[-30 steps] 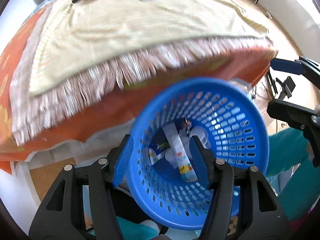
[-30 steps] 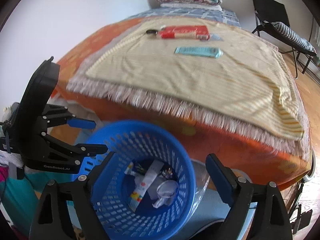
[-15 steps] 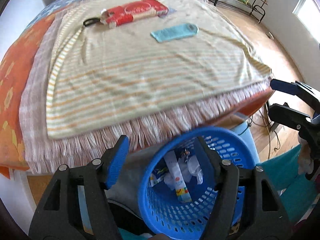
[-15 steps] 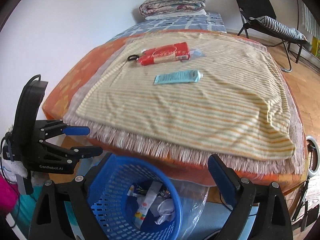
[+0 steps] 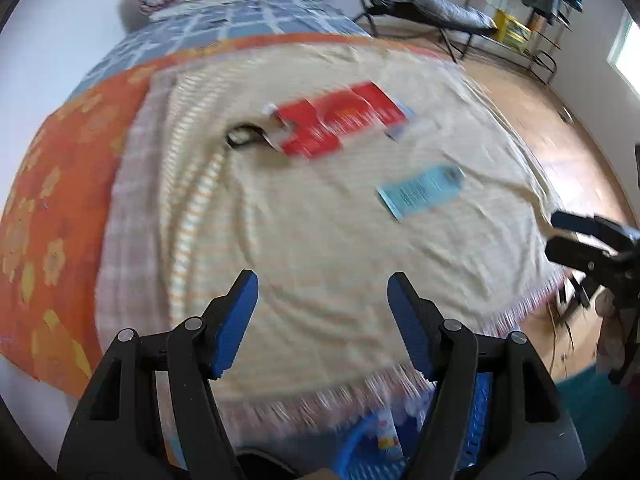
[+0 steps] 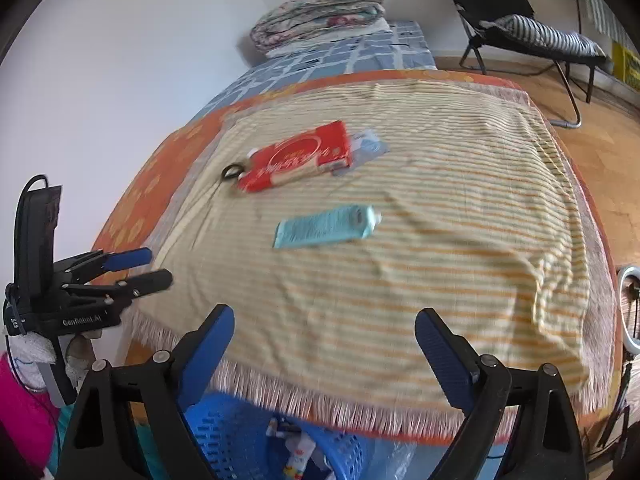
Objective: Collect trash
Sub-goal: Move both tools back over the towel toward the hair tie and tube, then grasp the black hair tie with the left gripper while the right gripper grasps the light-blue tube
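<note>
A red packet [image 5: 336,122] [image 6: 298,158] and a light blue tube [image 5: 422,192] [image 6: 326,226] lie on the striped blanket [image 5: 320,240] [image 6: 440,240] on the bed. A small black ring [image 6: 231,171] lies beside the red packet. A blue basket [image 6: 240,436] [image 5: 372,452] with wrappers inside sits below the bed's near edge. My left gripper [image 5: 322,300] is open and empty over the blanket's near part; it also shows in the right wrist view [image 6: 156,268]. My right gripper [image 6: 324,340] is open and empty above the fringe; it also shows in the left wrist view [image 5: 568,232].
Folded quilts [image 6: 320,12] lie at the bed's far end by the white wall. A black folding chair [image 6: 520,32] stands on the wooden floor at the right. A white ring light [image 6: 628,304] is at the right edge.
Both grippers have risen from over the basket to above the bed. The basket has dropped to the bottom of both views. The left gripper, around the basket rim one second ago, is free.
</note>
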The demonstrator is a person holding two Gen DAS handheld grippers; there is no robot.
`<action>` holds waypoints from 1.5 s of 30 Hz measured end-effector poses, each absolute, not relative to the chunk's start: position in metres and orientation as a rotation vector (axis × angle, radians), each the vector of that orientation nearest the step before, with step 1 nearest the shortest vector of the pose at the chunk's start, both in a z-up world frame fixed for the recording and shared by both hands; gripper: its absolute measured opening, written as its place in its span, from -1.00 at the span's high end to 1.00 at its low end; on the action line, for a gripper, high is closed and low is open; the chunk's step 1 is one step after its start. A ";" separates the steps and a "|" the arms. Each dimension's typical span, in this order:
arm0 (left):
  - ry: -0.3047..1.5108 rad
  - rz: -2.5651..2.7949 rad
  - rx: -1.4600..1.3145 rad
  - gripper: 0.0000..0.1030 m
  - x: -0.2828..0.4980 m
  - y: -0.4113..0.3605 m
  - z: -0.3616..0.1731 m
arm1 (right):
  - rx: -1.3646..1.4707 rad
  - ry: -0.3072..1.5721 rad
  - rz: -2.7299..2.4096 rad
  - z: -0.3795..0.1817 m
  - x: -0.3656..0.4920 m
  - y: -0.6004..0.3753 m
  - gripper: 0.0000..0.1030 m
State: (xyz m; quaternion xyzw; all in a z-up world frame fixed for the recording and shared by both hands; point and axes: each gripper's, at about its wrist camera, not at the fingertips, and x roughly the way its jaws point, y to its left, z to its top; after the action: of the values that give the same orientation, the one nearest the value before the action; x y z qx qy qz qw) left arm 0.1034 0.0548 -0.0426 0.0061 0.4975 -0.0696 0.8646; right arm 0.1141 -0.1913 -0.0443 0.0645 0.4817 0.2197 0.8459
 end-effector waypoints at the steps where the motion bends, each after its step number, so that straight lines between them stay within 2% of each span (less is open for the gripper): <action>1: 1.039 -0.135 0.007 -0.34 0.111 0.060 -0.041 | 0.146 1.021 0.459 -0.045 0.120 -0.191 -0.76; 7: 1.022 -0.068 -0.051 -0.34 0.153 0.088 -0.036 | 0.174 1.047 0.445 -0.054 0.152 -0.186 -0.51; 13: 1.047 -0.023 -0.154 0.04 0.198 0.116 -0.045 | 0.206 1.090 0.433 -0.067 0.173 -0.182 -0.24; 18: 1.061 -0.001 -0.254 0.08 0.225 0.132 -0.055 | 0.210 1.103 0.427 -0.073 0.185 -0.181 -0.20; 20: 1.072 0.006 -0.279 0.21 0.237 0.136 -0.062 | 0.215 1.110 0.425 -0.076 0.189 -0.180 -0.13; 25: 1.088 0.013 -0.354 0.21 0.253 0.142 -0.075 | 0.239 1.127 0.426 -0.083 0.198 -0.179 -0.06; 29: 1.093 0.030 -0.336 0.23 0.263 0.137 -0.081 | 0.242 1.139 0.426 -0.087 0.202 -0.177 -0.01; 31: 1.102 0.042 -0.323 0.36 0.266 0.136 -0.085 | 0.244 1.145 0.426 -0.089 0.204 -0.176 0.02; 36: 1.113 0.060 -0.338 0.39 0.273 0.139 -0.094 | 0.249 1.154 0.425 -0.093 0.207 -0.174 0.08; 38: 1.115 0.061 -0.336 0.53 0.274 0.139 -0.095 | 0.253 1.155 0.423 -0.095 0.209 -0.174 0.09; 40: 1.114 0.061 -0.330 0.56 0.276 0.139 -0.097 | 0.254 1.157 0.422 -0.096 0.210 -0.174 0.14; 41: 1.114 0.062 -0.327 0.73 0.277 0.139 -0.098 | 0.255 1.159 0.422 -0.097 0.210 -0.173 0.16; 42: 1.114 0.062 -0.326 0.82 0.278 0.139 -0.099 | 0.256 1.160 0.421 -0.097 0.210 -0.173 0.16; 45: 1.104 0.064 -0.327 0.86 0.278 0.140 -0.101 | 0.256 1.162 0.421 -0.099 0.211 -0.171 0.20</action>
State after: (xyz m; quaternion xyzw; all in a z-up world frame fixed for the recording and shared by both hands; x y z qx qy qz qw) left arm 0.2780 0.1396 -0.1014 -0.1545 0.5220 0.0302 0.8383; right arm 0.2114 -0.1708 -0.0986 0.1196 0.5431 0.1968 0.8074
